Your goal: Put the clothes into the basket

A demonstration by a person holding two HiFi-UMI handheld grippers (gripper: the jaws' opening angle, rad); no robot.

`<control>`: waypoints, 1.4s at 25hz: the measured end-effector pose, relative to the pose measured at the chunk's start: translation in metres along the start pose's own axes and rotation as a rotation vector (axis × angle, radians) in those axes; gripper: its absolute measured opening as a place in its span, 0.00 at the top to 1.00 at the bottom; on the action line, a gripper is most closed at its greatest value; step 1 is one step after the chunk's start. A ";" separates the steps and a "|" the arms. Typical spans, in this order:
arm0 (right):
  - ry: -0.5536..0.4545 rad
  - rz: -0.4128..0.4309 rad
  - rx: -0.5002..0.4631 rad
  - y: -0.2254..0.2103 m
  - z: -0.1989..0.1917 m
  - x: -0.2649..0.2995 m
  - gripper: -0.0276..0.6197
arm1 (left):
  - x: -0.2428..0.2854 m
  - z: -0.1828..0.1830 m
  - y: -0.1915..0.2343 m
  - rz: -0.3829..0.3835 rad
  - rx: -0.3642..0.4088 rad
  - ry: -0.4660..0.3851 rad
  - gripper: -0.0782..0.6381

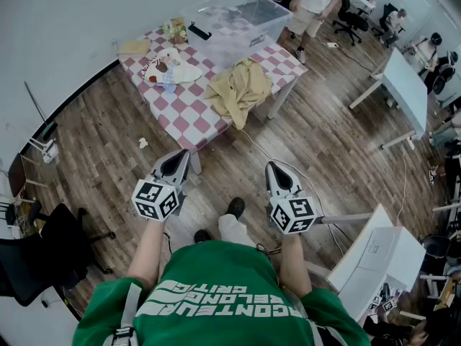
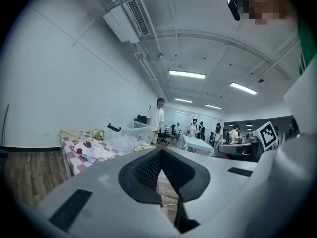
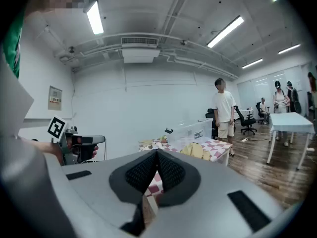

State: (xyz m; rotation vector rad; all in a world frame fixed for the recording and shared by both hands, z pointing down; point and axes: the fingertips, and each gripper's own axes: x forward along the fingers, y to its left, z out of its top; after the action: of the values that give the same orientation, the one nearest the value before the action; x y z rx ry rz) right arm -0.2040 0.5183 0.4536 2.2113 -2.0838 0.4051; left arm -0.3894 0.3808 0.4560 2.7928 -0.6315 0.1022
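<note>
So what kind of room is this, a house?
Most likely a shared office or lab, not a house: white desks, rolling office chairs and long ceiling strip lights.

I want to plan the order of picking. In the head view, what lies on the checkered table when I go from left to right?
Flat beige item → pile of white clothes → yellow garment. The clear bin overlaps the garment sideways, so it is left out.

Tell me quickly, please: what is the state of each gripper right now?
Left gripper: closed, holding nothing.
Right gripper: closed, holding nothing.
</note>
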 end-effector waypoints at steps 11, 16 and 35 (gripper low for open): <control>0.029 -0.006 0.009 -0.035 0.001 0.030 0.94 | 0.045 0.002 0.012 0.002 -0.009 0.025 0.89; 0.042 0.001 0.032 -0.065 0.003 0.058 0.94 | 0.077 0.001 0.025 0.017 -0.008 0.047 0.89; 0.081 0.082 0.072 -0.184 0.021 0.151 0.94 | 0.207 0.005 0.045 0.100 0.005 0.117 0.89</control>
State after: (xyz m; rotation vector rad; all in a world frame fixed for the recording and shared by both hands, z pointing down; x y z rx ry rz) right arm -0.0126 0.3808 0.4927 2.1131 -2.1556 0.5748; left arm -0.2219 0.2554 0.4888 2.7351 -0.7422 0.2845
